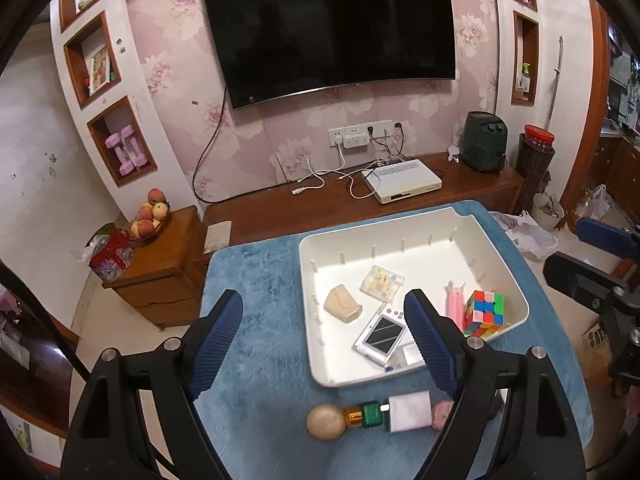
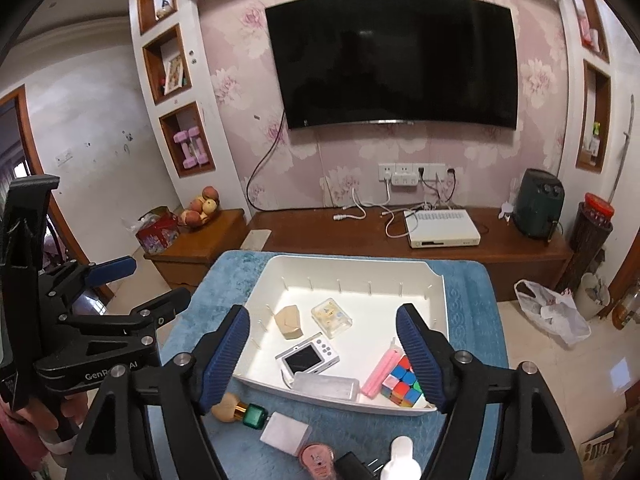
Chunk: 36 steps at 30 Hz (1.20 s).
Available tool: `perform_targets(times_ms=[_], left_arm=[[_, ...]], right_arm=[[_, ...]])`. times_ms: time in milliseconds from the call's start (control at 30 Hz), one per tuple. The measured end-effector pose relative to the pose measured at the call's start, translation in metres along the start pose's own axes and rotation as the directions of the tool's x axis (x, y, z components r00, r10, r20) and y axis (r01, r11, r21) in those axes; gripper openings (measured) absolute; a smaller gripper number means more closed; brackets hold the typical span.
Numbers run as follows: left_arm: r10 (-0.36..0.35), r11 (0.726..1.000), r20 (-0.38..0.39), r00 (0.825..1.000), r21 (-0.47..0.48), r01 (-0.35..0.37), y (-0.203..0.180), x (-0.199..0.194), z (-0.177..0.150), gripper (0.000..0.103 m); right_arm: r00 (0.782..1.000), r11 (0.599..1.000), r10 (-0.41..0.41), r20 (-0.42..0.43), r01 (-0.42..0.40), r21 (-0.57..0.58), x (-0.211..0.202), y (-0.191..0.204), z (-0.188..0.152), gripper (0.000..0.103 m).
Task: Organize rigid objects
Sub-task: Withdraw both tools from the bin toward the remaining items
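Rigid objects remain outside the white bin (image 1: 516, 300) on the blue surface (image 1: 256, 344): a green-capped bottle (image 1: 348, 418) lies lengthwise across, just below the left tongs (image 1: 326, 344). Both left and right tongs (image 2: 326, 354) stand released, empty.

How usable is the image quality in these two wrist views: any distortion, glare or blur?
Left wrist view: strong fisheye bending of the TV, dark vignette corners, white bin sharp and evenly lit. Right wrist view: same bending, faint glare on the TV, white bottle at the bottom edge cut off.
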<state>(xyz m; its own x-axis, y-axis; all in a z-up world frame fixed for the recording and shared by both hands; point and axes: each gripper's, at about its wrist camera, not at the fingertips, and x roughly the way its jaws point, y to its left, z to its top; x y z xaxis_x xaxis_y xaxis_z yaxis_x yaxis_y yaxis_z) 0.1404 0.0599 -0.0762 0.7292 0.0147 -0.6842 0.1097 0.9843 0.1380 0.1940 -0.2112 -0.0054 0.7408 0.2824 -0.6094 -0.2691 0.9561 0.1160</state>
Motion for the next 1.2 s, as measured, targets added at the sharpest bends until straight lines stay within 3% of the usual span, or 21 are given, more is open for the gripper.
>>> perform_targets(times_ms=[567, 867, 1200], left_arm=[[-0.061, 0.998, -0.065, 0.996, 0.003, 0.061, 0.026, -0.02, -0.047, 0.087], [-0.11, 0.992, -0.137, 0.984, 0.048, 0.117, 0.019, -0.019, -0.066, 0.087], [-0.136, 0.988, -0.254, 0.957, 0.029, 0.148, -0.007, -0.01, -0.084, 0.087]], right_arm=[[0.981, 0.991, -0.113, 0.159, 0.124, -0.059, -0.059, 0.051, -0.06, 0.081], [0.988, 0.99, -0.133, 0.082, 0.137, -0.045, -0.072, 0.061, -0.102, 0.081], [0.991, 0.991, -0.132, 0.008, 0.132, -0.037, -0.077, 0.046, -0.127, 0.081]])
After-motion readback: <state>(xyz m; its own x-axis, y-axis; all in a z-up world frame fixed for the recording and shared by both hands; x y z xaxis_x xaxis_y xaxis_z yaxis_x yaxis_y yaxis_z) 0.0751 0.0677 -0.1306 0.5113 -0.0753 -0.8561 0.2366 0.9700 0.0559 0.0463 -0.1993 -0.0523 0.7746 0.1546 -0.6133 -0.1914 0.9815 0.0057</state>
